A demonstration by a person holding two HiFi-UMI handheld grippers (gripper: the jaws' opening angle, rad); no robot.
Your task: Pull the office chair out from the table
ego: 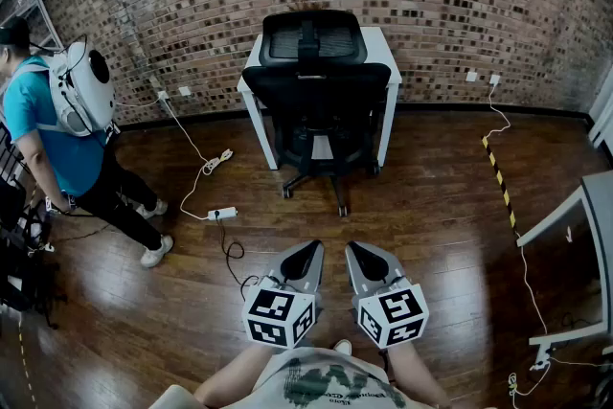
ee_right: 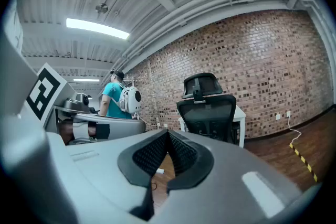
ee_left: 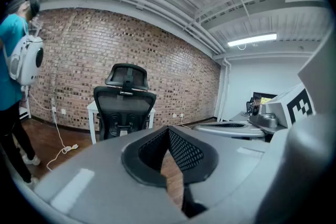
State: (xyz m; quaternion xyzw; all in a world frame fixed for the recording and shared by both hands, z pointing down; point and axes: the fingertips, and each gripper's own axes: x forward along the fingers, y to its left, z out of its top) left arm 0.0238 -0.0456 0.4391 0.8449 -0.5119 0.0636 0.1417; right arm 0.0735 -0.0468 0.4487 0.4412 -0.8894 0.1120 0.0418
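A black office chair with a mesh back and headrest stands pushed under a small white table against the brick wall, its back toward me. The chair shows left of centre in the left gripper view, and the chair sits right of centre in the right gripper view. My left gripper and right gripper hover side by side over the wooden floor, well short of the chair. Both are shut with nothing between their jaws.
A person in a teal shirt with a white backpack stands at the left. A white cable with a power strip lies on the floor left of the chair. Yellow-black tape and a grey desk are at the right.
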